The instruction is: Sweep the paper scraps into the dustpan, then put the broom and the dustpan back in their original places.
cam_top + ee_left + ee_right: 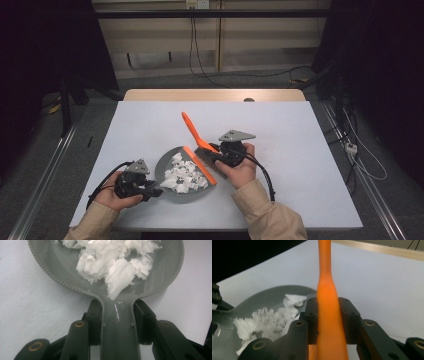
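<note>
A grey dustpan [167, 167] lies on the white table, holding a heap of white paper scraps [184, 176]. My left gripper [150, 189] is shut on the dustpan's handle [117, 322], and the scraps [115, 263] lie just beyond its jaws. An orange hand brush [192, 131] stands tilted at the pan's right rim, its head [205, 167] against the scraps. My right gripper [212, 155] is shut on the brush's orange handle [328, 305], with the dustpan [259, 300] and scraps [265, 320] to its left in the right gripper view.
The white table top [280, 150] ends in a wooden edge [215, 95] at the back. Cables [200, 55] hang and run over the floor behind the table. A metal rail [45, 170] runs along the left side.
</note>
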`<state>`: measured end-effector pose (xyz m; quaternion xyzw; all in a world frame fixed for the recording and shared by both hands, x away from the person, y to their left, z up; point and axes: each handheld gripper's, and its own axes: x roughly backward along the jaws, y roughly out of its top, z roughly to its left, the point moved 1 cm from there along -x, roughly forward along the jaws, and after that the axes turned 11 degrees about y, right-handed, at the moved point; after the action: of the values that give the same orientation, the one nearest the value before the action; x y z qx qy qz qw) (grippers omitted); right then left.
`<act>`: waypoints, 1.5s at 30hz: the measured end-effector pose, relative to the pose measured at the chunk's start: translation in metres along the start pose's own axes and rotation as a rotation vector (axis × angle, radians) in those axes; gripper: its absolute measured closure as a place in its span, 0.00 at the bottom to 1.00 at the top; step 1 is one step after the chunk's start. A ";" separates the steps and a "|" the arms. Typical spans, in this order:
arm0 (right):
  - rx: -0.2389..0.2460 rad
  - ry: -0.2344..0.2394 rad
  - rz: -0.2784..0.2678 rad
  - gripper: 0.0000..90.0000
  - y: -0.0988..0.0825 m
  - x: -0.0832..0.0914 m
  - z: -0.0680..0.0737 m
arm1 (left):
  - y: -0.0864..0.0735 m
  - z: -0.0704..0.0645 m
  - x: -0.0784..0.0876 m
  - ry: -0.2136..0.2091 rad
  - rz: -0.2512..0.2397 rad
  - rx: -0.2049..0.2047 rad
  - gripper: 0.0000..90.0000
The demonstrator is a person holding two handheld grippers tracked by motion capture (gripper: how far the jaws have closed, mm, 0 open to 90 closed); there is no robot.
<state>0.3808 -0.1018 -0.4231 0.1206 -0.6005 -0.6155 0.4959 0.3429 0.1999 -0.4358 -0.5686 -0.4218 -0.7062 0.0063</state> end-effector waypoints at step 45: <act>-0.057 -0.159 -0.093 0.79 -0.027 0.091 -0.050 | 0.001 0.007 0.012 0.119 -0.188 0.149 0.70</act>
<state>0.3617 -0.2068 -0.4181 0.0850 -0.6141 -0.6621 0.4210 0.3449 0.2094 -0.4255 -0.4815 -0.5233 -0.7030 0.0073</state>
